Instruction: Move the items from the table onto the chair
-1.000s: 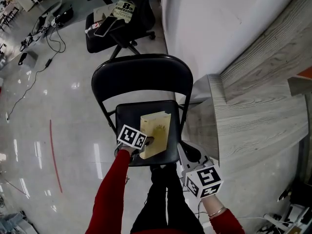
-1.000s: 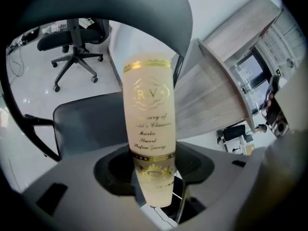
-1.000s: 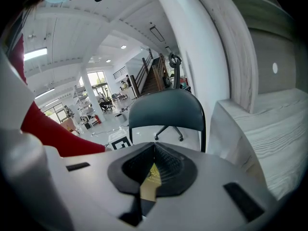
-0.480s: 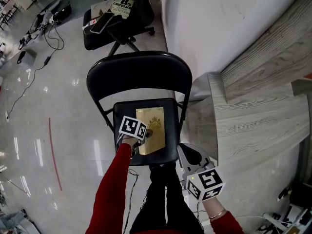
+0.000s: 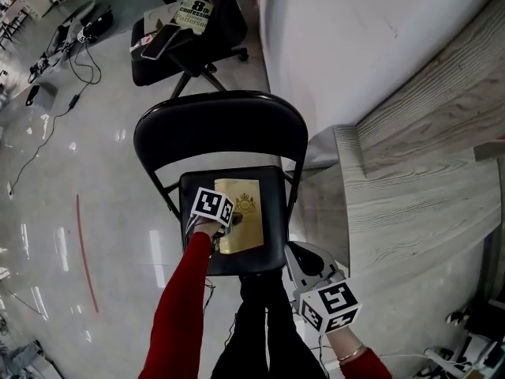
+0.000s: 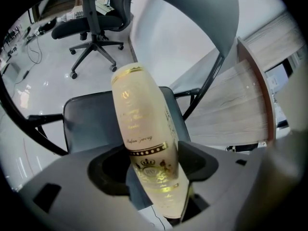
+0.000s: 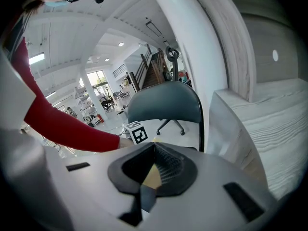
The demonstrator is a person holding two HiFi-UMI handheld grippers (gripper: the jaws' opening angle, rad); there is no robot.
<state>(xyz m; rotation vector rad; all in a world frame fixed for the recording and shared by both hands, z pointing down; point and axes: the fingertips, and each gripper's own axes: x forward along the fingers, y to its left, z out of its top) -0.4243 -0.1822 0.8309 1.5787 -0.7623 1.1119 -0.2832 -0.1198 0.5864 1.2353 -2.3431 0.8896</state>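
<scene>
Left gripper (image 5: 233, 220): pinches the near end of the gold-printed cream box (image 5: 246, 229), one pad on each broad face; reaches in over the front edge of the seat, marker cube (image 5: 213, 206) on top.
Box: long and flat, cream with a gold band and crest near the gripped end (image 6: 144, 143); lies lengthwise over the middle of the folding chair's seat (image 5: 195, 192), far end toward the backrest; cannot tell whether fully settled on the seat.
Right gripper (image 5: 304, 253): fingers pressed together at the tips with nothing between them (image 7: 153, 150); hangs low beside the person's right leg, near the table's corner, apart from the chair.
Folding chair (image 5: 221, 129): black, stands on the glossy floor just off the corner of the table, backrest away from the person.
Table (image 5: 410, 180): grey wood grain, long edge along the right of the head view, corner nearest the chair's right side.
Sleeve (image 5: 181, 306): red, runs up to the left gripper.
Background: a black office chair (image 5: 158, 58) with papers on it, beyond the folding chair, well away from the table.
</scene>
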